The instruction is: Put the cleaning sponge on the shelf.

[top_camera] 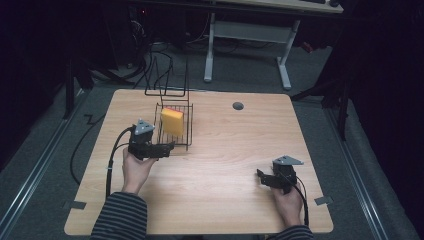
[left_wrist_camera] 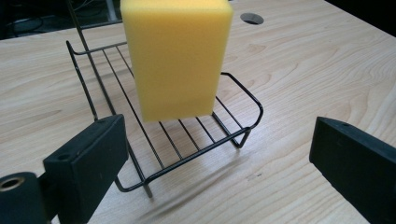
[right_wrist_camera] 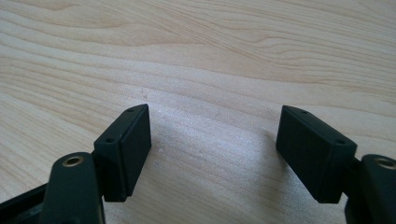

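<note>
A yellow sponge (top_camera: 172,121) stands on edge in a black wire rack (top_camera: 188,131) on the left half of the wooden table. My left gripper (top_camera: 169,148) is at the rack's near corner, pointing at it. In the left gripper view the sponge (left_wrist_camera: 175,56) rises upright on the rack's floor wires (left_wrist_camera: 243,95), and my left gripper (left_wrist_camera: 217,135) is open, its pads apart from both. My right gripper (top_camera: 260,175) rests low near the table's front right. Its jaws stand wide over bare wood, so the right gripper (right_wrist_camera: 212,126) is open and holds nothing.
The rack's tall wire back (top_camera: 167,80) rises at the table's far edge. A round cable hole (top_camera: 238,106) lies in the tabletop to the right of the rack. Beyond the table stands a white desk frame (top_camera: 247,32), with cables on the floor.
</note>
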A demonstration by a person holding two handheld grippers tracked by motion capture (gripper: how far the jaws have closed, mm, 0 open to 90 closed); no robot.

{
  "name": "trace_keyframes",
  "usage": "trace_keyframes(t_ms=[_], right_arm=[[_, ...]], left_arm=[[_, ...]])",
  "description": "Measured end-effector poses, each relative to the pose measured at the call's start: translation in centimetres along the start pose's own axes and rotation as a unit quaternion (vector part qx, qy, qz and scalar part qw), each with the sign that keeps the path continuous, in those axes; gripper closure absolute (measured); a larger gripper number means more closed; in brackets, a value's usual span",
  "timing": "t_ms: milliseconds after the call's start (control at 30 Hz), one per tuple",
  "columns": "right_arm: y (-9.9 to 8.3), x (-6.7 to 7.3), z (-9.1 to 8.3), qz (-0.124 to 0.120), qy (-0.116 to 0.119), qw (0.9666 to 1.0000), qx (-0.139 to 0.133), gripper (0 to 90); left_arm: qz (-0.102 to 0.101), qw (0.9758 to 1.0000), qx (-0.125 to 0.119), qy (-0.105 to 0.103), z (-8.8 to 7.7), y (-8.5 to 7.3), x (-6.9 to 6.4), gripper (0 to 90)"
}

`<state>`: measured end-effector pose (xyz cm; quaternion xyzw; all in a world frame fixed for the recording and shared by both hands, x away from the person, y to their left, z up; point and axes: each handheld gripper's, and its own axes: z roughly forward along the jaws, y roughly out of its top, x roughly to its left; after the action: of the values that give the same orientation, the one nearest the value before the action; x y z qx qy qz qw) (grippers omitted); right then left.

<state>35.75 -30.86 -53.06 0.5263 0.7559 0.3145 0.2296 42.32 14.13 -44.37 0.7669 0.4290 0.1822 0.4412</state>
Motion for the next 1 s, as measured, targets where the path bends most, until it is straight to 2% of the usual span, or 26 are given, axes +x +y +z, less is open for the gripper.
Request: trace_keyframes(t_ms=[233, 667, 1000], right_arm=[[0.0, 0.0, 0.0, 0.000, 0.000, 1.0000, 0.000, 26.8], [0.0, 0.0, 0.0, 0.000, 0.000, 1.0000, 0.000, 26.7], [0.0, 0.0, 0.0, 0.000, 0.000, 1.0000, 0.000, 26.7]], left_arm=[[-0.008, 0.9999, -0.005, -0.004, -1.1, -1.0, 0.1, 6.5], [-0.034, 0.9993, -0.014, -0.007, -3.1, -4.1, 0.6, 8.2], [-0.046, 0.9989, -0.006, -0.001, -3.9, -6.2, 1.1, 8.9]])
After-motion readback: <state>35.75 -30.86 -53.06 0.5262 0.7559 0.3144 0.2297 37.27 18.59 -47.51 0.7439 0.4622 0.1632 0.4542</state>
